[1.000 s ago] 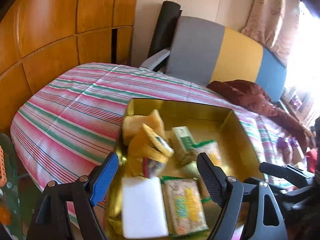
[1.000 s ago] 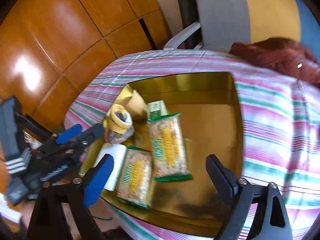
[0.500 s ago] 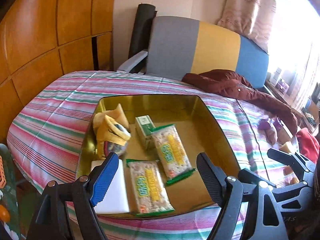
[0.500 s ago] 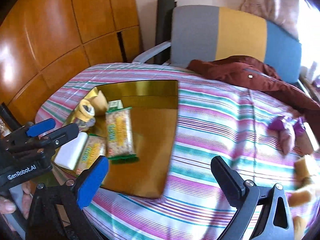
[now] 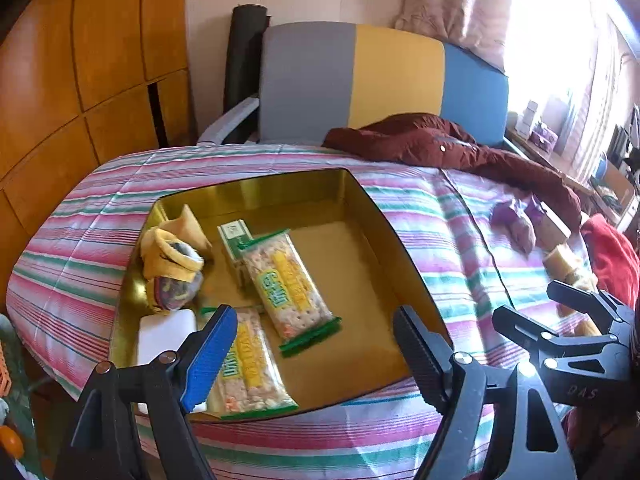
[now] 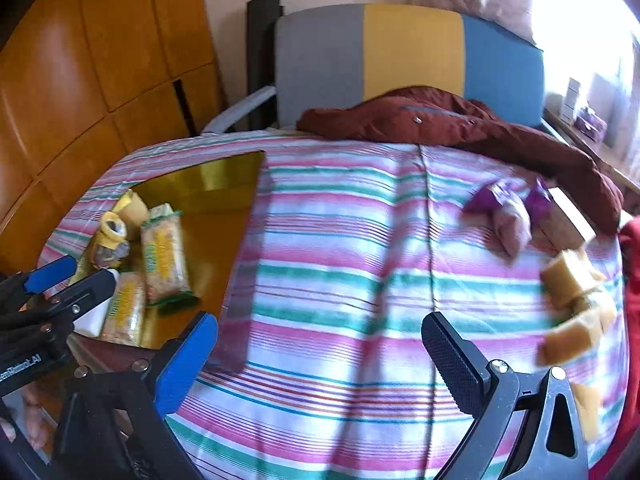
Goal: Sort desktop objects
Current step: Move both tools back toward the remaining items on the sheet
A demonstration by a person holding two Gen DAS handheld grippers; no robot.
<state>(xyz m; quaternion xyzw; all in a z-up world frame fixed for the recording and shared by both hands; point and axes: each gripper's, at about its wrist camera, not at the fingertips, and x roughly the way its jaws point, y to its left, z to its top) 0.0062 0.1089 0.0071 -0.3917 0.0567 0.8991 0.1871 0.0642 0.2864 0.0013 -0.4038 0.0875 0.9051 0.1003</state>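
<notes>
A gold tray (image 5: 372, 208) on the striped tablecloth holds two cracker packets (image 5: 286, 280), a green box (image 5: 234, 232), a yellow pouch (image 5: 170, 256) and a white block (image 5: 166, 332). My left gripper (image 5: 316, 344) hovers open over the tray's near edge, with nothing between its fingers. My right gripper (image 6: 320, 336) is wide open and empty over bare striped cloth, to the right of the tray (image 6: 224, 176). Purple packets (image 6: 508, 216) and yellow wrapped cakes (image 6: 572, 280) lie on the cloth at its right.
A dark red jacket (image 6: 460, 124) lies across the table's far side, in front of a grey, yellow and blue chair back (image 6: 412, 48). Wooden panels (image 6: 80, 80) stand on the left. A red cloth (image 6: 632, 264) sits at the right edge.
Both grippers have swung right. The right one left the tray and is now over the striped cloth, near the purple packets and cakes. The left one has drawn back to the tray's near edge.
</notes>
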